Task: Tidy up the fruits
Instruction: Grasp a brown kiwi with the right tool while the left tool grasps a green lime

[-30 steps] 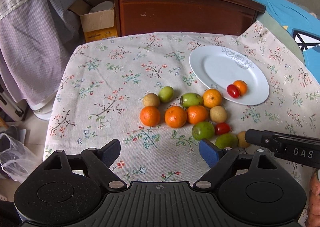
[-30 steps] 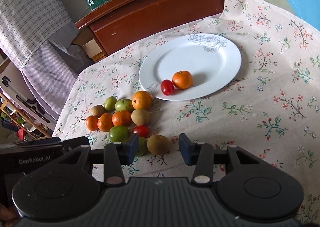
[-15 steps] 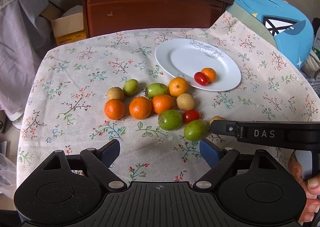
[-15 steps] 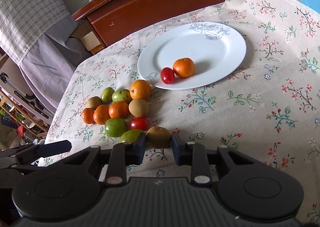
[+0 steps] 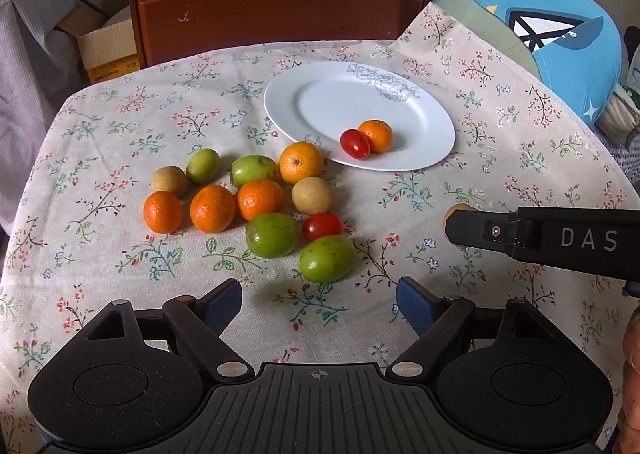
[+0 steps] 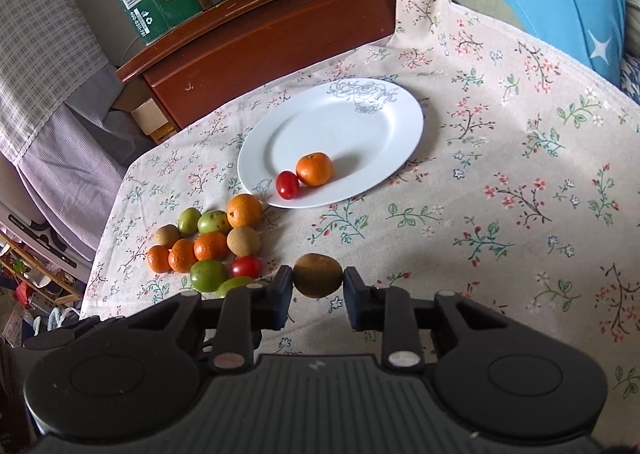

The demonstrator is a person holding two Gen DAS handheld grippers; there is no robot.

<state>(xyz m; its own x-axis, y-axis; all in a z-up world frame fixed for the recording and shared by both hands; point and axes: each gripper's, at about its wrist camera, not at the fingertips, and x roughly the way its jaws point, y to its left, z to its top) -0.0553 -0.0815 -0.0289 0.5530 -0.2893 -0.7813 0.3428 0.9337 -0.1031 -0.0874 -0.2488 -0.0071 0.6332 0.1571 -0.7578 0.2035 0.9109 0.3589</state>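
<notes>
Our right tongs point(image 6: 317, 281) pinch a brown fruit point(image 6: 317, 275); our left tongs point(image 5: 319, 300) spread, empty, near a green fruit point(image 5: 327, 258).

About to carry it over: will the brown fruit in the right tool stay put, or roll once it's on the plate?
The brown fruit looks firmly pinched. Being round, it will probably roll on the smooth white plate, so set it against the small orange.

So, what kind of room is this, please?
Probably a lived-in home room, maybe a bedroom: a floral tablecloth, a dark wooden cabinet behind, a blue cushion, and hanging checked fabric.
</notes>
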